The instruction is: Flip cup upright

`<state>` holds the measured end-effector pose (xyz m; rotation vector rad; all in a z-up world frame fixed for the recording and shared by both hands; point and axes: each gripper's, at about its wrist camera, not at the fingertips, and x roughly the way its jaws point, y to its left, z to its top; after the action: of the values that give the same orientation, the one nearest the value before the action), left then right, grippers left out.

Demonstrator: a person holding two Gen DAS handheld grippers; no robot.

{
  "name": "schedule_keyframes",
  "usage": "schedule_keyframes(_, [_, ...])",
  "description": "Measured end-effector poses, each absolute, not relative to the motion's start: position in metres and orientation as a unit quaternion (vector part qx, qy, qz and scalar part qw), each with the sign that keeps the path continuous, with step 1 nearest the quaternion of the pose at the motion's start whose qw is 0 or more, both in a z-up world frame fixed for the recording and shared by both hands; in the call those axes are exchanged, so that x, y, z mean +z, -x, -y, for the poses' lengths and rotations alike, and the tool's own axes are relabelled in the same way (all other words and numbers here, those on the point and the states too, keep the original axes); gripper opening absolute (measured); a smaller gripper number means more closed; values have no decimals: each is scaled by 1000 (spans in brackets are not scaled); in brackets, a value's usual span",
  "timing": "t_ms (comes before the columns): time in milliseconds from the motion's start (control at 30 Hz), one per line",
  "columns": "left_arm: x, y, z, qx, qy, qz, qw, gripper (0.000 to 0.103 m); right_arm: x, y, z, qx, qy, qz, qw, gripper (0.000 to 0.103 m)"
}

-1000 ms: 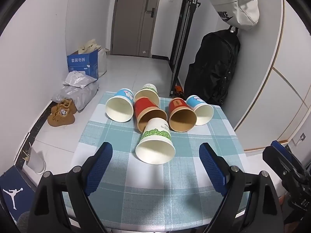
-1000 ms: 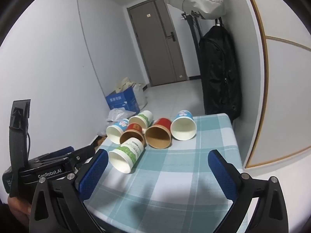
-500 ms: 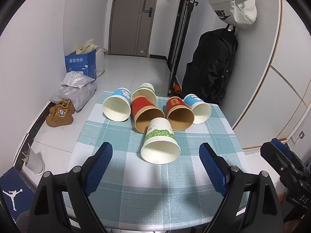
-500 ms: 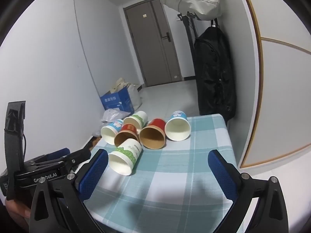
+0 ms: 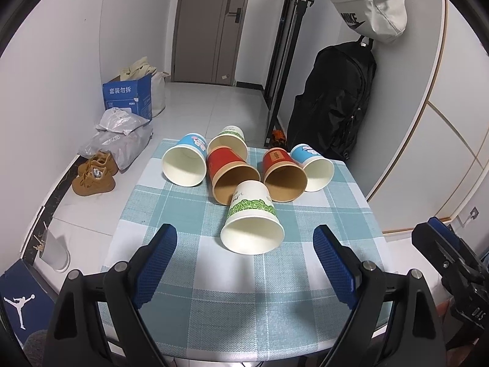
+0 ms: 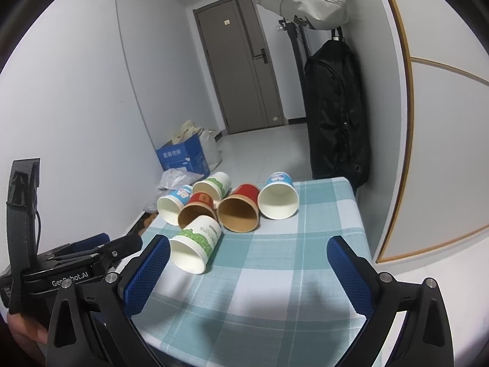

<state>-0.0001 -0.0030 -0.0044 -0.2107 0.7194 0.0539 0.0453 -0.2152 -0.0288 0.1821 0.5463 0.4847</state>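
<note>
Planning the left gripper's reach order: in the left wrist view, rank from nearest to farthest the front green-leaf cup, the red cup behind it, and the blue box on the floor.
1. green-leaf cup, lying just ahead, table centre.
2. red cup, behind it, slightly left.
3. blue box, on the floor, far left.

home entry | door [image 5: 211, 27] | shoes [image 5: 94, 172] | backpack [image 5: 333, 107] on wall hook

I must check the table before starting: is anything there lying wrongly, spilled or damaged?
All six paper cups lie on their sides on the checked tablecloth, mouths toward the cameras; none stands upright. The nearest, the green-leaf cup, lies ahead of the open left gripper. Nothing looks spilled or crushed.
</note>
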Motion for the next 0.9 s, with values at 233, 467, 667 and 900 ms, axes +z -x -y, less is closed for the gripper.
schedule_keyframes(233, [-4,-1,4,24,99,-351,931,88,-29,-46,214,239,-88,-265,930,103])
schedule_keyframes(467, [-4,0,3,25,98,-352,931,88,-30,-46,215,240,-91,-265,929,103])
schedule_keyframes(667, [-5,1,3,25,97,-352,930,88,-29,-44,215,244,-90,-264,929,103])
schedule_keyframes(900, [-6,-1,3,26,102,-355,929,88,-28,-46,215,244,-94,-266,928,103])
